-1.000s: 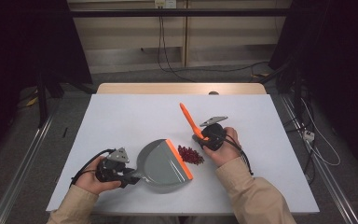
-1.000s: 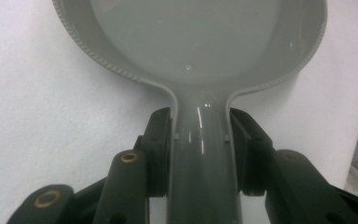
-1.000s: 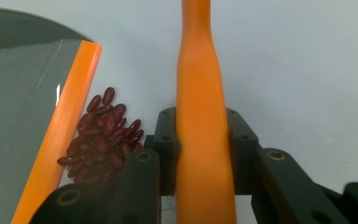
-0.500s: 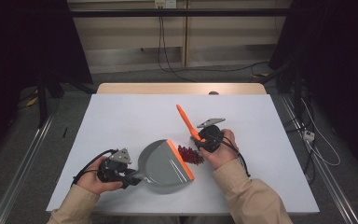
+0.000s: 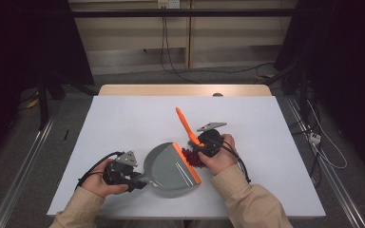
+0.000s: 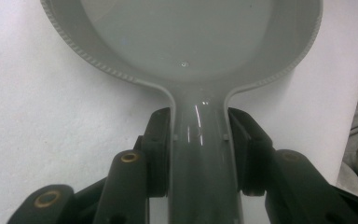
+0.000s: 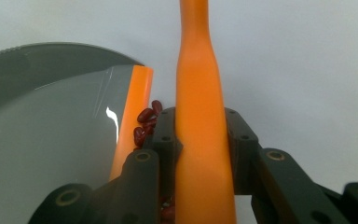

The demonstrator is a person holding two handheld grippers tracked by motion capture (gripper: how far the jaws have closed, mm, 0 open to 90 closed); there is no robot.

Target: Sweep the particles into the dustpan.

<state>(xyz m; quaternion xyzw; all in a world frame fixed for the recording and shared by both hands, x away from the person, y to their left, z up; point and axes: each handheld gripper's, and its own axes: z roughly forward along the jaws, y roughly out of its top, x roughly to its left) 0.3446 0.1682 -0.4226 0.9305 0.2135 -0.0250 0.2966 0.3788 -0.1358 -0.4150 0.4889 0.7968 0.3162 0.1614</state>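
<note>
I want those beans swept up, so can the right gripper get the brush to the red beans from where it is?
Probably yes. The right gripper is shut on the orange brush, and the red beans lie right beside it against the dustpan lip, with nothing between them.

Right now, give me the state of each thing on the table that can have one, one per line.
Dustpan: flat on the table, pan empty, handle clamped.
Brush: orange handle tilted up and away, gripped low down.
Red beans: heaped on the table against the dustpan's orange lip, none in the pan.
Left gripper: shut on the dustpan's handle.
Right gripper: shut on the brush handle.
Table: white top, bare apart from these.
</note>
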